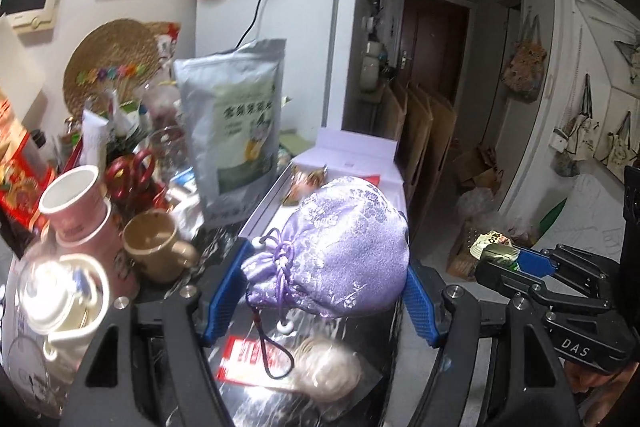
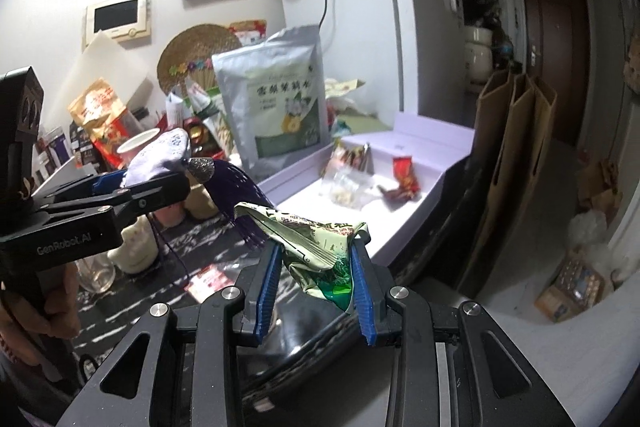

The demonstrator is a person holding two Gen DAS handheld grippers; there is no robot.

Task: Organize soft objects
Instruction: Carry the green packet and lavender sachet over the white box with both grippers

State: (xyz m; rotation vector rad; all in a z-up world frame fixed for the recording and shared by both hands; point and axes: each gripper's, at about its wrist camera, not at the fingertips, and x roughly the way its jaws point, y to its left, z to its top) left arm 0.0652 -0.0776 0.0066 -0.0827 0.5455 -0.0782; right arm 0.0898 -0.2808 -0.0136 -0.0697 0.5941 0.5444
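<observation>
A lilac brocade drawstring pouch [image 1: 344, 251] sits between the blue pads [image 1: 224, 291] of my left gripper [image 1: 328, 257], which is shut on it above the dark marble counter. From the right wrist view the same pouch [image 2: 160, 155] shows in the left gripper [image 2: 176, 171], with a dark purple tassel [image 2: 236, 195] hanging from it. My right gripper [image 2: 316, 247] is shut on a crumpled green and cream snack packet [image 2: 320, 243]. In the left wrist view, that packet [image 1: 494, 245] and the right gripper [image 1: 492, 259] are at the right. An open pale lilac box [image 2: 420, 147] ahead holds several small packets.
A silver stand-up bag [image 1: 236, 123] stands left of the box [image 1: 352, 155], with mugs [image 1: 156, 247], red scissors [image 1: 132, 171] and clutter further left. A clear-wrapped item with a red label [image 1: 320, 371] lies on the counter below. A white fridge [image 2: 360, 43] stands behind; brown paper bags [image 2: 516, 147] line the floor.
</observation>
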